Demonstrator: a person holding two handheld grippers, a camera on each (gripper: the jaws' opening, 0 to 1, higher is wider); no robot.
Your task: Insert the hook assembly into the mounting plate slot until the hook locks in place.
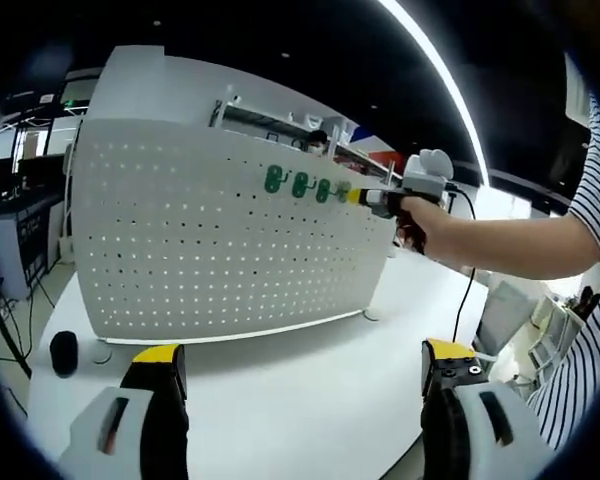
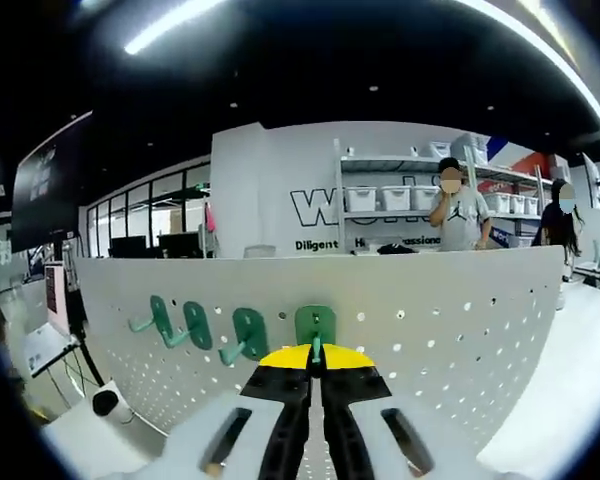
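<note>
Right gripper (image 2: 316,372) clenched on a green hook (image 2: 315,325), yellow-tipped jaws closed together around its stem, backplate flat against the white pegboard (image 2: 460,330) near that board's upper edge. Seen from the left gripper view as well, right gripper (image 1: 365,197) pressed to the board face close to its upper right corner, held by a hand (image 1: 425,225) on a bare forearm beside a striped sleeve (image 1: 580,340). Three more green hooks (image 2: 195,325) hung in a row just beside the held one, toward the board's left end, prongs pointing out and down. Plenty of bare perforated board below the row and toward the right edge. Left gripper (image 1: 302,375) released, jaws wide apart, hovering over the white worktop (image 1: 300,400) well short of the board's lower edge, nothing between the pads. Open worktop between those jaws and the board's foot. Small black round object (image 1: 64,352) on the worktop near the board's lower left corner. Beyond the top edge, shelving with white bins (image 2: 390,197) and two people (image 2: 460,205) standing well behind.
</note>
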